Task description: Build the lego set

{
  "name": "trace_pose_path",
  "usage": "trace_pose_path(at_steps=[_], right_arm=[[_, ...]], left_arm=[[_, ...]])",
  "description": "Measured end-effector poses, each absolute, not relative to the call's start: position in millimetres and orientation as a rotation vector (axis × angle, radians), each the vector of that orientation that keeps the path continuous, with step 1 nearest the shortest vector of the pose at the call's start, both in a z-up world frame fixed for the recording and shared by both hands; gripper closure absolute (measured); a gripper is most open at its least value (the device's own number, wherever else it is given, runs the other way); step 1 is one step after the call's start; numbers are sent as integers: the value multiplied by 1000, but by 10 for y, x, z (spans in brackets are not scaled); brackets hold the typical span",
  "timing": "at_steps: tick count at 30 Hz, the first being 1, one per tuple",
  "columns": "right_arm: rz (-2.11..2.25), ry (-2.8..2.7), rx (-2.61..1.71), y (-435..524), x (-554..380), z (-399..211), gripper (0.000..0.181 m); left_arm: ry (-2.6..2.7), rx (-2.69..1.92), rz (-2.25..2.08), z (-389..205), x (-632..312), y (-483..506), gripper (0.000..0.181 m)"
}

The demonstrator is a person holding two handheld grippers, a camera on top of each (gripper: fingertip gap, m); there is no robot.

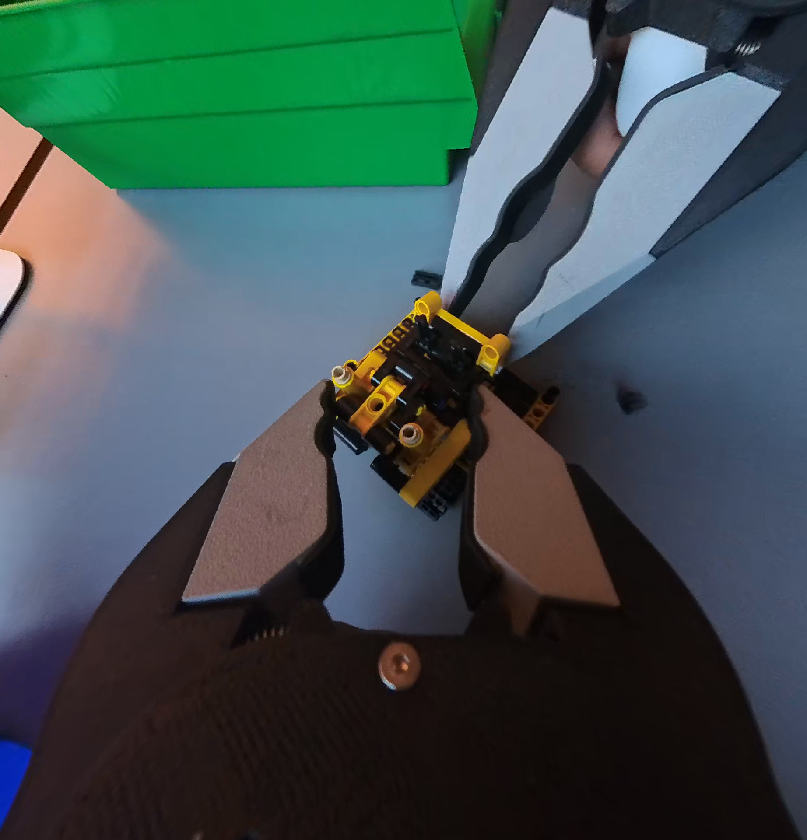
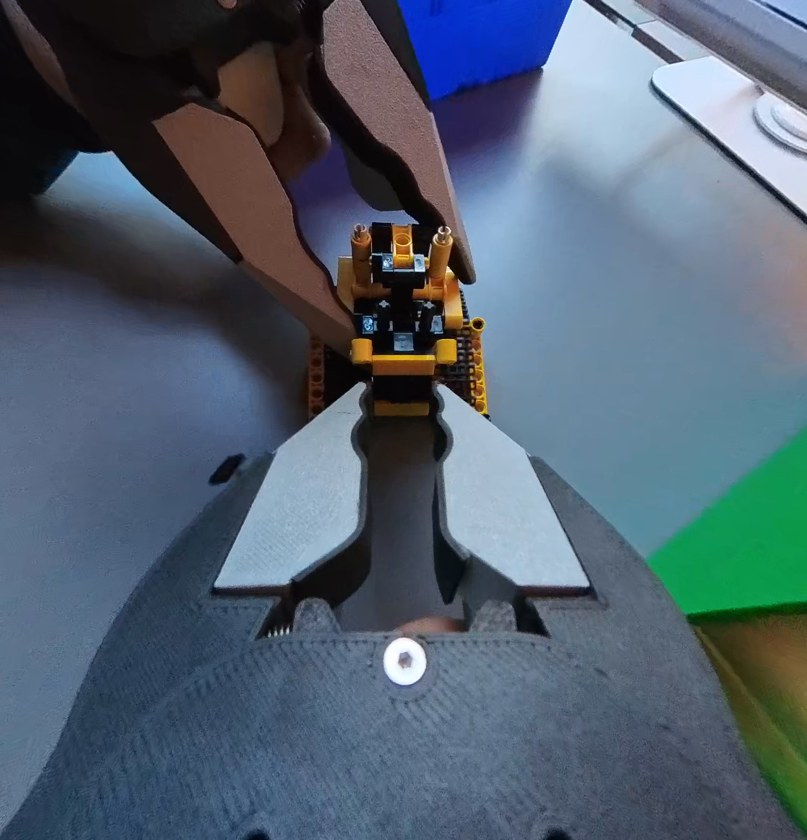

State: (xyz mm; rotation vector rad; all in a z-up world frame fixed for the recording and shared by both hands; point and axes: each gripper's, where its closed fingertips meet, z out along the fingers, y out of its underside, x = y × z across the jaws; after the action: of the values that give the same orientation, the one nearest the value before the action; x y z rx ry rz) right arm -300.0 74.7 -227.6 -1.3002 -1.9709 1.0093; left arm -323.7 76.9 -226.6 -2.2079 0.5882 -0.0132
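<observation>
A yellow and black lego model (image 1: 406, 391) stands on the grey table; it also shows in the right wrist view (image 2: 404, 318). My left gripper (image 1: 401, 400), with brown fingers, is shut on the model's sides at its near end. In the right wrist view the left gripper (image 2: 404, 304) reaches in from the upper left. My right gripper (image 2: 400, 393), with grey fingers, is shut on the black and yellow block at the model's other end. In the left wrist view the right gripper (image 1: 481, 327) comes down from the upper right. An orange beam frame (image 2: 479, 363) lies under the model.
A small black piece (image 1: 425, 277) lies on the table beside the right gripper, also in the right wrist view (image 2: 226, 468). Another dark bit (image 1: 631, 400) lies to the right. A green box (image 1: 256, 91), a blue box (image 2: 483, 45) and a white monitor base (image 2: 733, 122) border the work area. From the left gripper's tips to the white monitor base (image 2: 733, 122) is close to 35 centimeters.
</observation>
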Motion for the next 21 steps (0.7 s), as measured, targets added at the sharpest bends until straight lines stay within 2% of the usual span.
trace_pose_path(at_steps=[12,13,21], right_arm=[[1083,-1971,-1304,739,-2944,-2226,167],[1086,-1964,-1299,740,-2945,-2210,178],[1082,-1959,-1304,740,-2981,-2216,179]], left_arm=[[603,-2195,-30,-2265,-3218,758,125],[602,-2195,-29,-2265,-3218,758,125],[595,-2194,-25,-2263,-3242,758,125]])
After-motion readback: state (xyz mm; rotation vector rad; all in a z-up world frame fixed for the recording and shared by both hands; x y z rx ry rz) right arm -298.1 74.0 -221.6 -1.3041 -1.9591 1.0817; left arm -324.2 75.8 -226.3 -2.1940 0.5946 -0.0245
